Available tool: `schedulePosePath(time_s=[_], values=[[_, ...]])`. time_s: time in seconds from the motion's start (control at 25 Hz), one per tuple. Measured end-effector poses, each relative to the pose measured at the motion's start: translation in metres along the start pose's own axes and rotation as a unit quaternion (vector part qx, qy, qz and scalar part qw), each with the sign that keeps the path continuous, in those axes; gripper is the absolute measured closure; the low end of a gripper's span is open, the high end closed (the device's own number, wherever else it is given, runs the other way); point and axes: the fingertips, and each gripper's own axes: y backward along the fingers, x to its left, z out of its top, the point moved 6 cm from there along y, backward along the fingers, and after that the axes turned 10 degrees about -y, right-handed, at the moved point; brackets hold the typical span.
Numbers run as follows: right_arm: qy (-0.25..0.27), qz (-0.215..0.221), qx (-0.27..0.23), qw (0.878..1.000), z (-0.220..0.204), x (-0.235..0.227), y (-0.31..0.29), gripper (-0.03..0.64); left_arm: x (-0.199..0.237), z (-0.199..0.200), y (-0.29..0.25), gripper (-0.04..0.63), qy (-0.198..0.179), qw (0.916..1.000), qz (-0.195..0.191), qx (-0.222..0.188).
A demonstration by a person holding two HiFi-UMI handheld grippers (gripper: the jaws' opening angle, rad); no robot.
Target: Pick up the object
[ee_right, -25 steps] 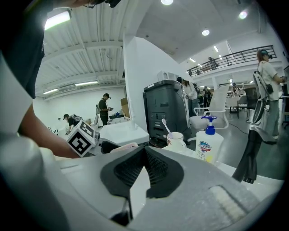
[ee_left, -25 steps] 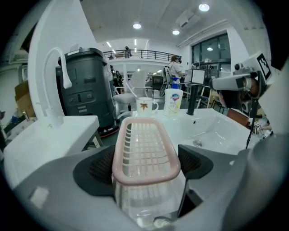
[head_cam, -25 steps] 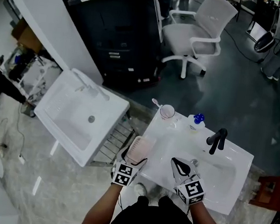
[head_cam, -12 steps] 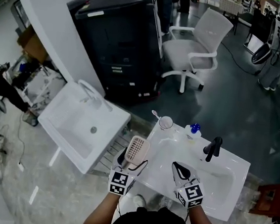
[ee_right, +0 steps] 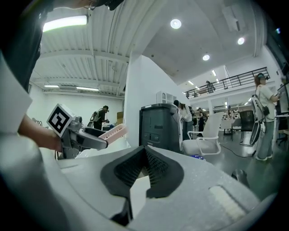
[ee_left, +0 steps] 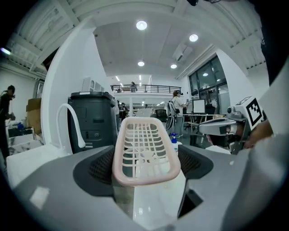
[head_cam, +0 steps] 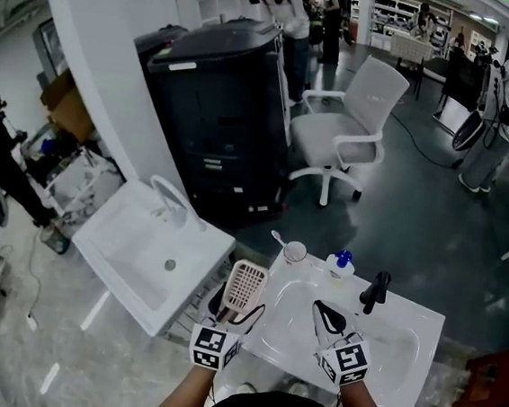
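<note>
A pale pink slotted basket [head_cam: 246,283] is held up off the white washbasin top [head_cam: 270,331]. My left gripper [head_cam: 236,306] is shut on it, its jaws wide around the basket's sides. In the left gripper view the basket [ee_left: 145,151] fills the middle between the dark pads [ee_left: 101,167] and points away and upward. My right gripper [head_cam: 324,312] hovers over the basin beside it, shut and empty, its pads meeting at the tips [ee_right: 144,169]. The right gripper view shows the basket [ee_right: 113,132] sticking out of the left gripper [ee_right: 83,137].
The washbasin carries a black faucet [head_cam: 374,290], a blue-capped bottle [head_cam: 339,263] and a cup with a toothbrush [head_cam: 295,250] along its far edge. A second white sink [head_cam: 154,255] stands to the left. Behind are a black cabinet [head_cam: 220,104] and a white office chair [head_cam: 354,118].
The left gripper has lifted the pink basket off the basin's left edge and tipped it upward. The head view has swung up. The right gripper has stayed over the basin.
</note>
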Motion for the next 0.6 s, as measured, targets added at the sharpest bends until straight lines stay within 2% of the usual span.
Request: schedulePosePath(time_s=[0.16,0.36,0.6], values=[[0.012,-0.003,-0.024,1.000,0.013,-0.001,-0.001,0.614,0.000,0.007,-0.002,0.135,-0.006,0.9998,0.002,-0.019],[0.021,-0.003,-0.036,0.999,0.022,0.001,0.000,0.614,0.001,0.010,-0.002,0.135,-0.010,0.9996,0.004,-0.024],[0.050,-0.006,-0.023,0.998,0.021,0.005,0.002,0.615,-0.002,0.012,-0.001,0.135,-0.004,0.9995,-0.006,-0.032]])
